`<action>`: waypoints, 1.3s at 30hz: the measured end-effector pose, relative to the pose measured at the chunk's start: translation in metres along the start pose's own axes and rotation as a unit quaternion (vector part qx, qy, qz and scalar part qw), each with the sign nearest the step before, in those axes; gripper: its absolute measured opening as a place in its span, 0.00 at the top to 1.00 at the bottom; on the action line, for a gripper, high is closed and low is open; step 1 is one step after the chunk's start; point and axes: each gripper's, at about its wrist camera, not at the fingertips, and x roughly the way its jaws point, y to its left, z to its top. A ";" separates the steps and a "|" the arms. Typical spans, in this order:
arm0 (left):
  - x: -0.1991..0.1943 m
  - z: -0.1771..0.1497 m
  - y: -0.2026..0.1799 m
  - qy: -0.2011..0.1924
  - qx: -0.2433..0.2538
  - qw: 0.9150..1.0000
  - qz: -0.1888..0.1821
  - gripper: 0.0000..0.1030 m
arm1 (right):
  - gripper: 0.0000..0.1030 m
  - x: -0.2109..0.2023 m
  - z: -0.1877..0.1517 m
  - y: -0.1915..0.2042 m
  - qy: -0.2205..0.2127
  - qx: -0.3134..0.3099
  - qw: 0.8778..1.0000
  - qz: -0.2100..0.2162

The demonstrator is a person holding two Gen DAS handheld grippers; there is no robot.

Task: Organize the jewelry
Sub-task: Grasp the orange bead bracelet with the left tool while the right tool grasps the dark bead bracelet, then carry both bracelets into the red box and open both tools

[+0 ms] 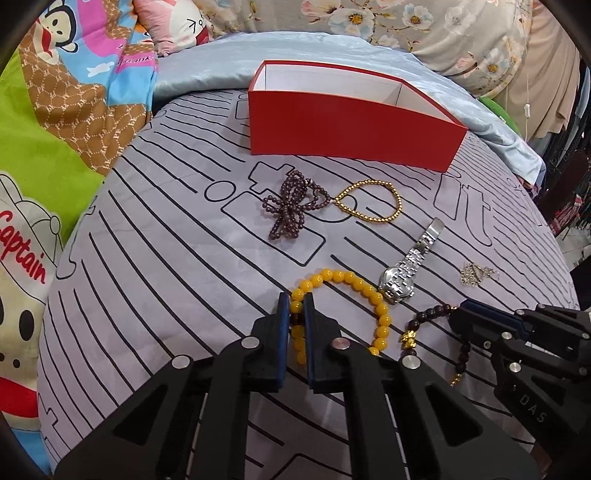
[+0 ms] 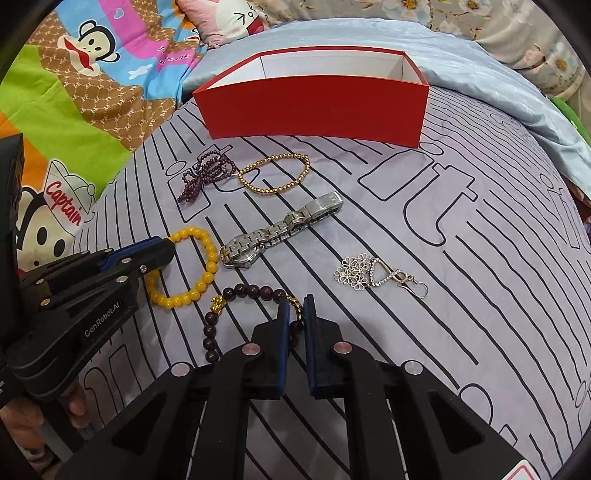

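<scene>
A red open box (image 1: 347, 125) (image 2: 314, 107) stands at the back of the grey striped sheet. My left gripper (image 1: 296, 301) (image 2: 168, 249) is shut on the yellow bead bracelet (image 1: 354, 284) (image 2: 207, 258), which lies on the sheet. My right gripper (image 2: 295, 304) (image 1: 458, 314) is shut on the dark brown bead bracelet (image 2: 243, 291) (image 1: 430, 315) with gold charms. A purple bead strand (image 1: 291, 205) (image 2: 201, 175), a gold bead bracelet (image 1: 373, 201) (image 2: 275, 173), a silver watch (image 1: 406, 269) (image 2: 273, 232) and a silver flower pendant (image 2: 364, 275) (image 1: 474, 273) lie between the grippers and the box.
A colourful cartoon blanket (image 1: 55, 122) (image 2: 74, 92) lies at the left. A pale blue sheet (image 1: 207, 70) and a floral pillow (image 1: 424, 29) lie behind the box. The sheet drops off at the right edge (image 2: 580, 240).
</scene>
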 end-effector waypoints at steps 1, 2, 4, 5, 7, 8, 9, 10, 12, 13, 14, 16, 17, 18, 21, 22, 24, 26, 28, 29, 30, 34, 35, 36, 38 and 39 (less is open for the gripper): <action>0.000 0.000 0.001 0.002 -0.004 1.000 -0.006 0.94 | 0.93 0.000 0.000 -0.001 0.000 0.001 1.000 0.000; 0.000 0.000 0.001 0.005 -0.008 1.000 -0.011 0.94 | 0.93 -0.002 0.000 -0.002 0.001 0.003 1.000 0.001; -0.002 0.001 0.003 0.008 -0.017 1.000 -0.021 0.94 | 0.93 -0.005 -0.001 -0.005 -0.001 0.008 1.000 0.002; -0.003 0.001 0.003 0.010 -0.020 0.999 -0.025 0.94 | 0.93 -0.006 0.000 -0.006 -0.002 0.009 1.000 0.002; -0.006 0.001 0.002 0.009 -0.024 0.999 -0.030 0.94 | 0.93 -0.011 0.000 -0.008 -0.007 0.013 1.000 0.004; -0.009 0.002 0.002 0.007 -0.024 0.999 -0.032 0.94 | 0.93 -0.014 0.000 -0.009 -0.009 0.014 1.000 0.004; -0.011 0.003 0.001 0.005 -0.024 0.999 -0.032 0.94 | 0.93 -0.017 0.001 -0.009 -0.012 0.014 1.000 0.005; -0.014 0.004 0.000 0.004 -0.024 0.999 -0.035 0.94 | 0.93 -0.020 0.002 -0.009 -0.015 0.015 1.000 0.006; -0.018 0.006 -0.001 0.001 -0.024 0.999 -0.037 0.94 | 0.93 -0.026 0.004 -0.010 -0.021 0.015 1.000 0.007; -0.021 0.007 -0.002 -0.001 -0.024 0.999 -0.040 0.94 | 0.93 -0.029 0.005 -0.010 -0.025 0.015 1.000 0.008; -0.024 0.009 -0.003 -0.004 -0.024 0.999 -0.042 0.94 | 0.93 -0.033 0.006 -0.010 -0.029 0.015 0.999 0.009; -0.030 0.012 -0.005 -0.009 -0.023 0.999 -0.047 0.94 | 0.93 -0.039 0.009 -0.010 -0.037 0.014 0.999 0.011; -0.034 0.014 -0.006 -0.012 -0.023 0.998 -0.049 0.94 | 0.93 -0.042 0.010 -0.010 -0.041 0.014 0.999 0.011; -0.037 0.016 -0.007 -0.015 -0.021 0.998 -0.051 0.94 | 0.93 -0.046 0.012 -0.010 -0.045 0.014 0.999 0.012; -0.047 0.022 -0.010 -0.026 -0.018 0.998 -0.057 0.94 | 0.93 -0.055 0.018 -0.009 -0.057 0.014 0.998 0.014; -0.049 0.024 -0.010 -0.028 -0.018 0.998 -0.059 0.94 | 0.93 -0.057 0.018 -0.010 -0.059 0.015 0.998 0.014; -0.056 0.029 -0.013 -0.038 -0.014 0.997 -0.064 0.94 | 0.93 -0.063 0.022 -0.011 -0.067 0.015 0.998 0.013; -0.062 0.033 -0.015 -0.045 -0.011 0.997 -0.065 0.94 | 0.93 -0.068 0.025 -0.014 -0.073 0.017 0.997 0.013; -0.066 0.039 -0.016 -0.050 -0.008 0.996 -0.068 0.94 | 0.93 -0.072 0.030 -0.016 -0.080 0.019 0.997 0.012; -0.068 0.042 -0.017 -0.052 -0.006 0.996 -0.067 0.94 | 0.93 -0.074 0.031 -0.018 -0.083 0.020 0.996 0.012; -0.069 0.044 -0.018 -0.054 -0.005 0.996 -0.067 0.94 | 0.93 -0.077 0.034 -0.019 -0.086 0.021 0.996 0.011; -0.074 0.061 -0.021 -0.067 0.004 0.996 -0.066 0.94 | 0.93 -0.085 0.047 -0.024 -0.103 0.019 0.994 0.006; -0.076 0.067 -0.022 -0.072 0.006 0.995 -0.063 0.94 | 0.93 -0.088 0.052 -0.026 -0.109 0.018 0.994 0.004; -0.077 0.072 -0.022 -0.075 0.007 0.995 -0.063 0.94 | 0.93 -0.091 0.057 -0.027 -0.115 0.016 0.993 0.003; -0.079 0.085 -0.023 -0.088 0.009 0.994 -0.061 0.94 | 0.93 -0.095 0.068 -0.029 -0.127 0.014 0.992 -0.001; -0.080 0.091 -0.023 -0.093 0.010 0.994 -0.061 0.94 | 0.93 -0.097 0.073 -0.031 -0.132 0.013 0.991 -0.001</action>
